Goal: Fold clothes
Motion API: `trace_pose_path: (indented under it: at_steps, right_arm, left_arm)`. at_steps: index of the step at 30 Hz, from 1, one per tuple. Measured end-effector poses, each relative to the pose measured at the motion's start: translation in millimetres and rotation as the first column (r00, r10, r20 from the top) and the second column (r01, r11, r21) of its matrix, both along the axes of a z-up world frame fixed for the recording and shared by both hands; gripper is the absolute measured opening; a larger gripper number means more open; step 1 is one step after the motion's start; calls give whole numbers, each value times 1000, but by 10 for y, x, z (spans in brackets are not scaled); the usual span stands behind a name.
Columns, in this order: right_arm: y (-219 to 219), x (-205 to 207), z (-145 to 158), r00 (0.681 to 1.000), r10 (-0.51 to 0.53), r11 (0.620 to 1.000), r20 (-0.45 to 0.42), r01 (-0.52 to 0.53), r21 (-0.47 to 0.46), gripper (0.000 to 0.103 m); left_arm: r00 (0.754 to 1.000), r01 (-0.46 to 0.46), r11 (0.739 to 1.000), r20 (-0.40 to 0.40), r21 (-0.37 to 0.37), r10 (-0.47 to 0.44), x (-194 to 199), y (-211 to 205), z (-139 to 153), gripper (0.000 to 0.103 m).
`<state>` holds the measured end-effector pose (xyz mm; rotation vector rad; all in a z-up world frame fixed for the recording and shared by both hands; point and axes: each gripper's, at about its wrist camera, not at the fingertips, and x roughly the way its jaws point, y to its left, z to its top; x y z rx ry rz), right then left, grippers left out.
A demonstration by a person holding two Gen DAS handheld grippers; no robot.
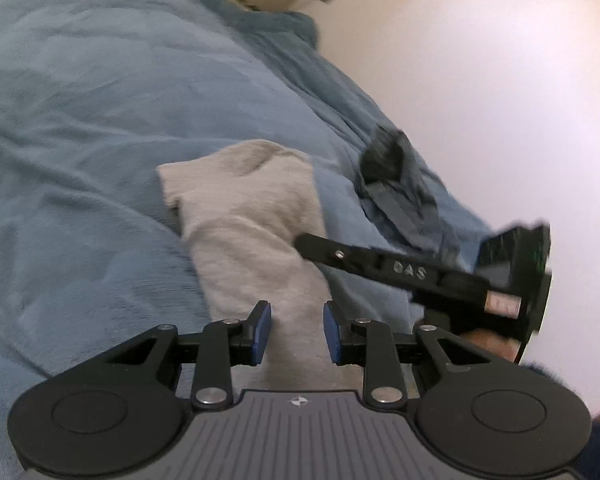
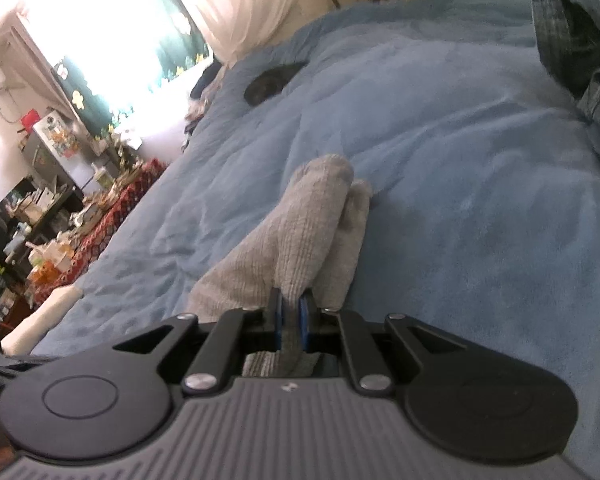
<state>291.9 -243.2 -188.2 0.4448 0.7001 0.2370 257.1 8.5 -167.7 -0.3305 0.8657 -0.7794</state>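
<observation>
A pair of grey knit socks (image 1: 244,216) lies on the blue fleece blanket (image 1: 100,120). My left gripper (image 1: 296,330) is open, its blue pads (image 1: 262,330) on either side of the near end of the socks. The right gripper (image 1: 312,242) reaches in from the right over the socks. In the right wrist view the right gripper (image 2: 290,320) is shut on the grey socks (image 2: 312,224), the fabric pinched between the blue pads (image 2: 305,320) and the toes pointing away over the blanket (image 2: 460,160).
A dark blue-grey garment (image 1: 400,188) lies crumpled near the bed's right edge, also seen as folded denim-like cloth (image 2: 572,40). A dark patch (image 2: 272,80) sits farther up the blanket. Cluttered shelves and a table (image 2: 60,220) stand left of the bed. A white wall (image 1: 500,80) is right.
</observation>
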Motion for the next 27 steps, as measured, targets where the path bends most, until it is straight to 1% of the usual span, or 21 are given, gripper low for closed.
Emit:
trace_pose_path:
  at_steps: [2, 3, 6, 7, 9, 11, 13, 15, 16, 17, 20, 23, 24, 27]
  right_arm:
    - [-25, -49, -7, 1000, -3, 1000, -14, 3, -9, 14]
    - [-32, -80, -2, 1000, -5, 1000, -16, 5, -18, 15]
    - [9, -239, 120, 1000, -12, 995, 27, 15, -101, 16]
    - [69, -291, 180, 999, -1, 989, 41, 7, -149, 16]
    - [215, -371, 285, 996, 63, 976, 66, -48, -212, 16]
    - [376, -405, 334, 986, 148, 968, 74, -130, -213, 16]
    - [480, -415, 330, 976, 209, 960, 62, -193, -202, 16]
    - [561, -384, 244, 974, 223, 950, 30, -211, -231, 16]
    - [575, -365, 177, 975, 224, 946, 7, -216, -242, 15]
    - [579, -352, 122, 973, 229, 943, -11, -224, -246, 12]
    - [591, -317, -21, 968, 242, 933, -58, -249, -258, 11]
    - [597, -314, 119, 961, 274, 920, -33, -272, -281, 12]
    - [579, -292, 189, 961, 277, 921, -19, -271, -279, 12]
    - [489, -183, 386, 964, 261, 925, 37, -239, -296, 12]
  left_arm:
    - [999, 28, 997, 27, 70, -30, -29, -101, -30, 22]
    - [999, 34, 996, 29, 86, -37, -24, -126, -56, 19]
    - [999, 39, 993, 19, 108, -41, 17, -166, -131, 19]
    - [999, 33, 994, 9, 108, -34, 40, -170, -146, 19]
    - [1000, 25, 994, 11, 105, -27, 46, -178, -100, 19]
    - [998, 26, 994, 47, 106, -31, 4, -198, 9, 19]
    - [996, 42, 993, 74, 106, -50, -62, -214, 71, 19]
    - [993, 69, 986, 86, 154, -82, -109, -284, 36, 19]
    - [993, 68, 985, 87, 157, -83, -102, -289, 34, 18]
    - [993, 63, 986, 88, 152, -77, -84, -282, 41, 18]
    - [994, 48, 990, 90, 136, -60, -32, -259, 61, 18]
    - [995, 32, 992, 92, 121, -43, 19, -237, 81, 18]
    - [995, 27, 993, 92, 116, -37, 37, -229, 87, 17]
    - [995, 11, 995, 94, 100, -20, 88, -207, 107, 17]
